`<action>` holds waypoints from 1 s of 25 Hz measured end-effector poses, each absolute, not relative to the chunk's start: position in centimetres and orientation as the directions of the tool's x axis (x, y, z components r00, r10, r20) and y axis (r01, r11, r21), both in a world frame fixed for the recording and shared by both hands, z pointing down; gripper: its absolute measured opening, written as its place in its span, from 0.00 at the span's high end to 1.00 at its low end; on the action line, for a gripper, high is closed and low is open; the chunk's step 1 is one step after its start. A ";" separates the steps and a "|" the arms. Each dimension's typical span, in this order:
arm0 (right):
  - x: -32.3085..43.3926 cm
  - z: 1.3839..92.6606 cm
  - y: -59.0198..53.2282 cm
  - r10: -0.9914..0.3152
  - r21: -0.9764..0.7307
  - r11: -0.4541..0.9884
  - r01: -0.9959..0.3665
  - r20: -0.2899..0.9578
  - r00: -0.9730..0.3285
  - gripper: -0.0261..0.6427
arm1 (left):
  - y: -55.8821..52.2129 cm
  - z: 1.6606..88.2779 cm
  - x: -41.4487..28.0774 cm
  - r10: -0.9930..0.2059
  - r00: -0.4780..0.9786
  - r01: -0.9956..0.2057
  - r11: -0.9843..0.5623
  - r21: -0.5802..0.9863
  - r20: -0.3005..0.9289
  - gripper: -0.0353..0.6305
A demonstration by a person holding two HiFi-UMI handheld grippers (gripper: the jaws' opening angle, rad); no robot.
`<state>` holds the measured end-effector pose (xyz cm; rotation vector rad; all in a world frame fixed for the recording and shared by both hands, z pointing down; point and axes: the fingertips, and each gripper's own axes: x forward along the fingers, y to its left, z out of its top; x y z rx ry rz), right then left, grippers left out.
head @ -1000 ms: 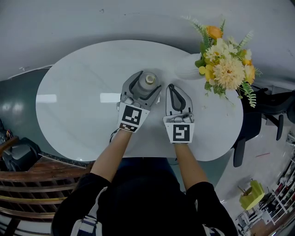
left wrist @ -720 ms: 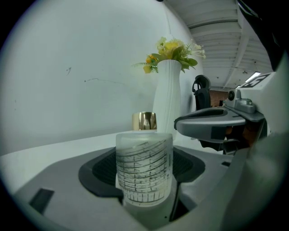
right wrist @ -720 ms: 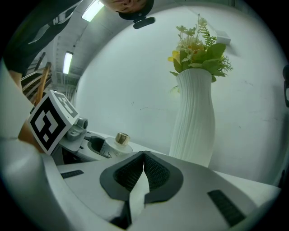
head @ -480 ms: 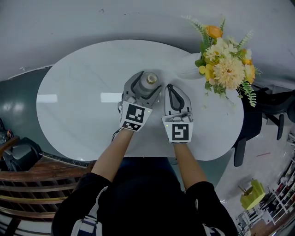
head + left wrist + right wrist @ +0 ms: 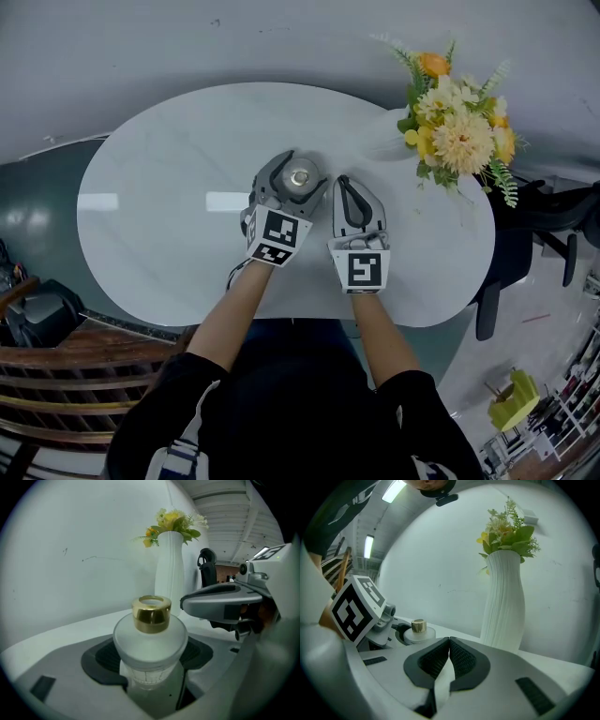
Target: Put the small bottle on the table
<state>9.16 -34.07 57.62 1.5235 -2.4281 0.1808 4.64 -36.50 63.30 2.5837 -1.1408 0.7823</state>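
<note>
The fingers (image 5: 101, 657) of the left gripper (image 5: 302, 169) were clamped on the lower body of the small frosted bottle (image 5: 150, 641). It stood upright, gold cap (image 5: 151, 614) uppermost, over the middle of the white bench (image 5: 159, 234); whether its base touched the bench could not be told. The right gripper (image 5: 449, 645), just beside the left, had its fingers pressed together on nothing. Judged step: set-down. The next move would call for seating the base, then parting the fingers evenly so that the bottle is not tipped. Both forearms reached straight forward, side by side, near the ribbed white vase (image 5: 504, 602).
</note>
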 end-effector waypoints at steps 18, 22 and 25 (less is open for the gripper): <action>9.0 56.1 -33.1 -0.867 0.046 0.441 -0.897 0.280 -0.412 0.93 | -34.9 61.8 3.3 -0.626 0.564 -0.758 -0.652 0.036 0.539 0.39; 8.7 54.8 -32.6 -0.873 0.056 0.436 -0.898 0.268 -0.407 0.93 | -34.3 59.0 2.5 -0.665 0.566 -0.769 -0.639 0.021 0.488 0.39; 8.5 53.5 -32.2 -0.877 0.067 0.437 -0.897 0.252 -0.408 0.93 | -33.8 56.9 1.6 -0.709 0.551 -0.793 -0.610 0.011 0.440 0.39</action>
